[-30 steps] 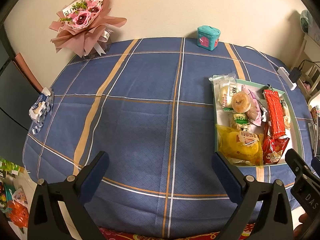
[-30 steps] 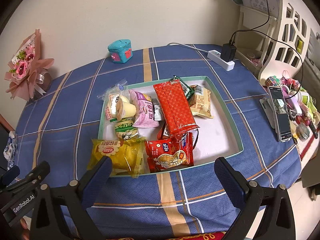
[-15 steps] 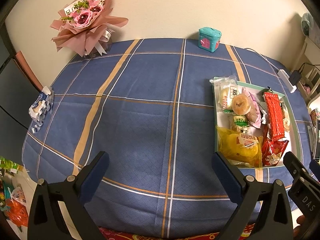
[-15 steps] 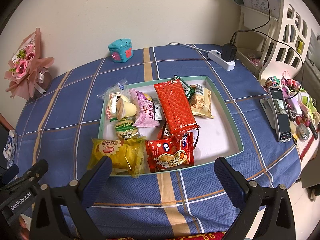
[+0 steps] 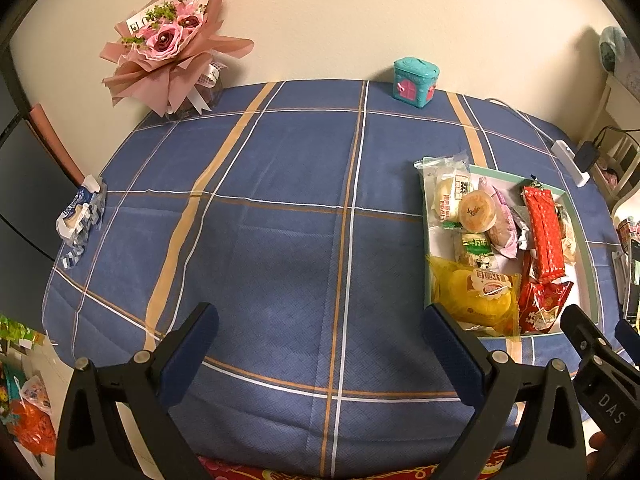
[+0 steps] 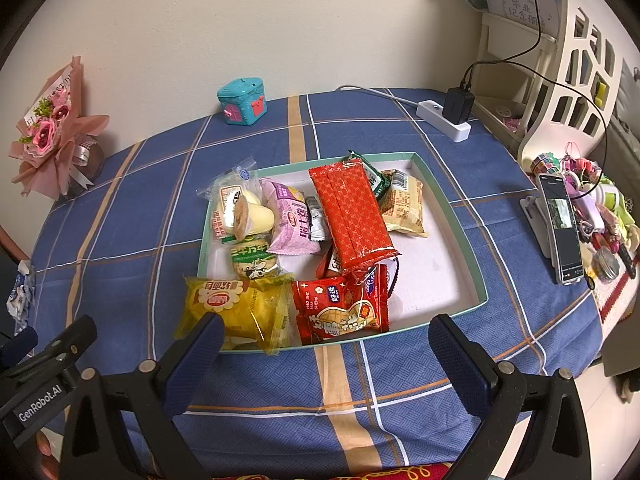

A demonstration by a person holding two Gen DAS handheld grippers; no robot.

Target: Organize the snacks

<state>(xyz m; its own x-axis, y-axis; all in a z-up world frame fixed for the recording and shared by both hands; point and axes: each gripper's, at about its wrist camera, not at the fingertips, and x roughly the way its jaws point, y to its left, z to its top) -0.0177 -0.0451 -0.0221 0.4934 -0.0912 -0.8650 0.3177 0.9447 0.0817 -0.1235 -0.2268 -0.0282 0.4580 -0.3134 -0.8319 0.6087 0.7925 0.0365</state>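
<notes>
A shallow teal-rimmed tray [image 6: 456, 216] [image 5: 592, 264] on the blue checked tablecloth holds several snack packs. Among them are a long red packet [image 6: 350, 210] [image 5: 542, 232], a yellow bag [image 6: 236, 310] [image 5: 474, 294] overhanging the near rim, a red peanut bag [image 6: 340, 308], a purple pack [image 6: 294, 216] and a pudding cup [image 6: 252, 216] [image 5: 476, 212]. My right gripper [image 6: 326, 344] hovers open just in front of the tray's near edge, empty. My left gripper [image 5: 320, 338] is open over bare cloth, left of the tray, holding nothing.
A pink bouquet [image 5: 172, 44] and a teal house-shaped box [image 5: 414, 80] stand by the wall. A white power strip [image 6: 442, 120] with a charger, a phone on a stand [image 6: 562, 226] and clutter sit at the right. A crumpled wrapper [image 5: 80, 214] lies at the left table edge.
The left view has drifted slightly, so the tray sits a little lower and farther right in it. The right view is almost unchanged. Both grippers stay open.
</notes>
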